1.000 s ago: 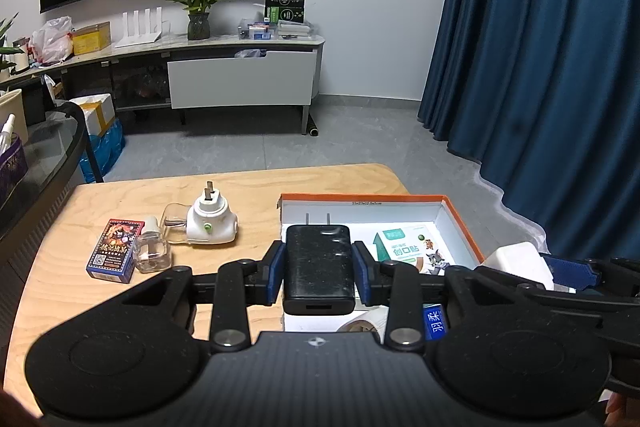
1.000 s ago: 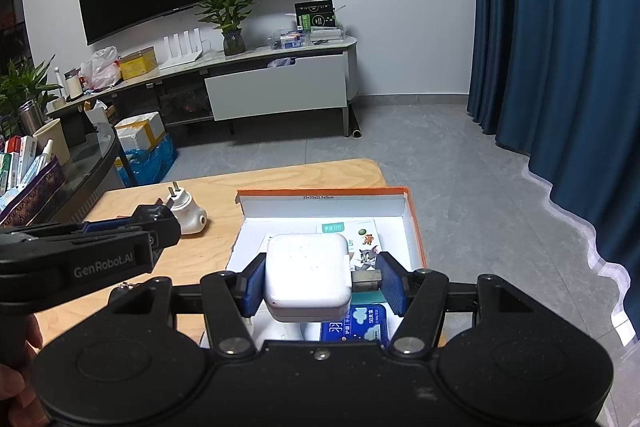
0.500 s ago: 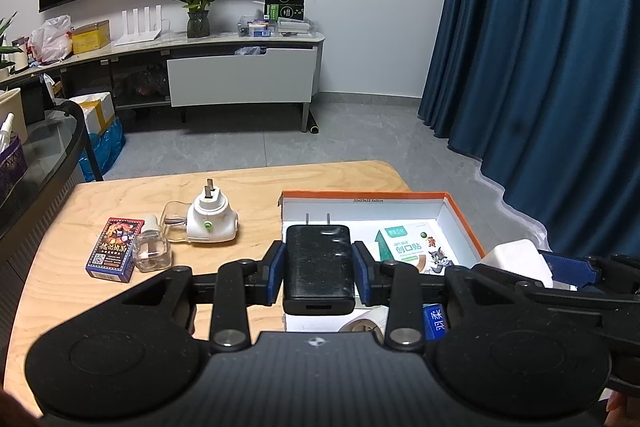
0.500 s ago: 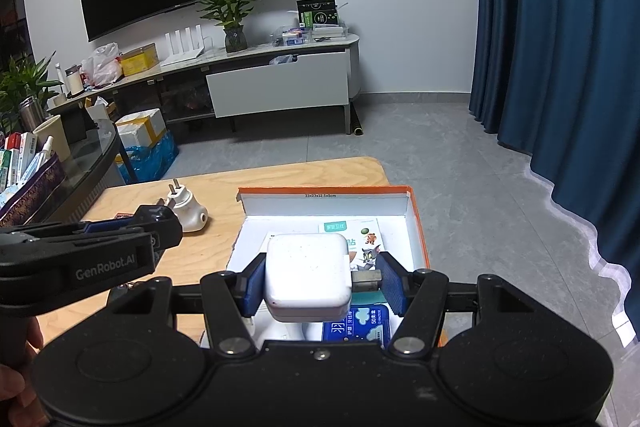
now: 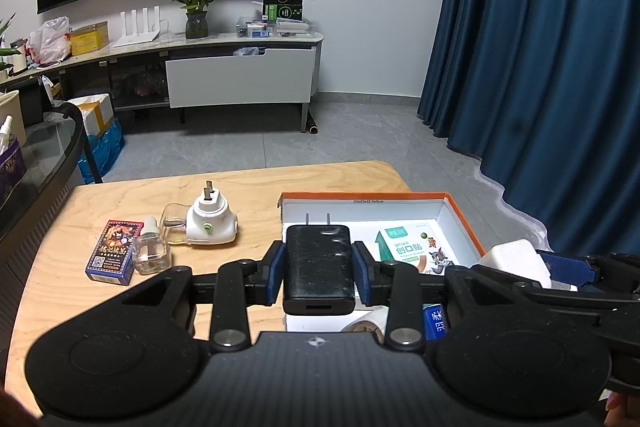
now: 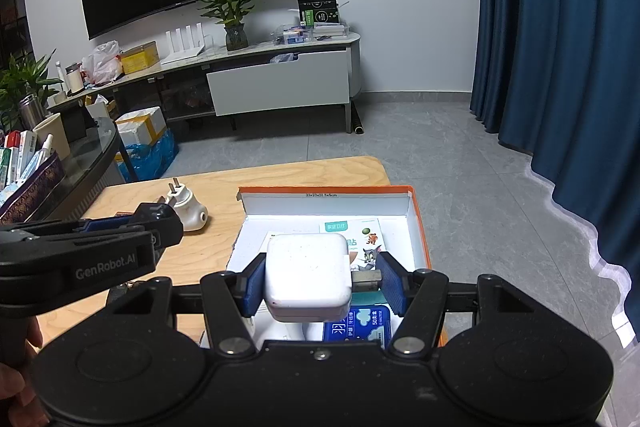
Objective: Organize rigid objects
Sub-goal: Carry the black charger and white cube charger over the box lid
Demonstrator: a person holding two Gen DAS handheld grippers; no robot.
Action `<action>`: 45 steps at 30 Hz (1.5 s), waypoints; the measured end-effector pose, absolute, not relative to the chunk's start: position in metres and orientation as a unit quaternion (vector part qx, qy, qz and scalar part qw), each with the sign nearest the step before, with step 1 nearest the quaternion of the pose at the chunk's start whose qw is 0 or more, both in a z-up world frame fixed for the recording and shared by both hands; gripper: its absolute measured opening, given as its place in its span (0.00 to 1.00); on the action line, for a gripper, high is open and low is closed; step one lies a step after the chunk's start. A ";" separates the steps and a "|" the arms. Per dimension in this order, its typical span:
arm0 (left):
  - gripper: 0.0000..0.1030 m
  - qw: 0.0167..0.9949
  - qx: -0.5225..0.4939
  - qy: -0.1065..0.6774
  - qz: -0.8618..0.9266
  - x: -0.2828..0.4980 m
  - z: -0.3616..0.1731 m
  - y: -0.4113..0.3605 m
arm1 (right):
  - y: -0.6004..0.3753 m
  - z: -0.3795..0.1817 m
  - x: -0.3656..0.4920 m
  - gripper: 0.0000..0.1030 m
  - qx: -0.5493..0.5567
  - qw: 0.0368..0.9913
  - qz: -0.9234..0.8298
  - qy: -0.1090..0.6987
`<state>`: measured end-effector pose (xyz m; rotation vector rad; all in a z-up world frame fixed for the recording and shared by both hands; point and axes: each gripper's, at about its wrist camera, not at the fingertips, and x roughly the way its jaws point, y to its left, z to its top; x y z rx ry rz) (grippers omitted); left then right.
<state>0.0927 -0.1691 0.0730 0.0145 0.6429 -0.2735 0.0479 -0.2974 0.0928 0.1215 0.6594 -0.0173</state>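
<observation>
My left gripper [image 5: 319,269] is shut on a black charger [image 5: 319,267] with its prongs pointing away, held above the near left part of an orange-rimmed white box [image 5: 360,195]. My right gripper [image 6: 318,285] is shut on a white charger [image 6: 307,277] above the same box [image 6: 416,223]; it also shows at the right of the left wrist view [image 5: 514,261]. Inside the box lie a cartoon plaster pack [image 5: 412,251] and a blue pack [image 6: 360,323]. On the wooden table [image 5: 120,203] left of the box sit a white plug-in device [image 5: 210,225], a small clear bottle [image 5: 150,251] and a card box [image 5: 114,251].
The table's far edge is just beyond the box. A glass-topped side table [image 5: 44,163] stands to the left. A TV cabinet [image 5: 224,67] stands by the back wall and blue curtains [image 5: 540,67] hang on the right.
</observation>
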 end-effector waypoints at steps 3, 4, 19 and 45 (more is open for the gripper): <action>0.35 0.939 0.006 0.316 -0.134 0.093 0.073 -0.169 | -0.297 0.093 0.048 0.68 0.060 0.944 -0.008 0.324; 0.35 0.939 0.007 0.316 -0.134 0.093 0.073 -0.169 | -0.297 0.093 0.048 0.68 0.060 0.944 -0.008 0.324; 0.35 0.938 0.008 0.318 -0.136 0.095 0.070 -0.169 | -0.297 0.094 0.049 0.68 0.060 0.944 -0.009 0.325; 0.35 0.932 0.004 0.334 -0.141 0.103 0.059 -0.171 | -0.305 0.075 0.058 0.68 0.064 0.936 -0.019 0.346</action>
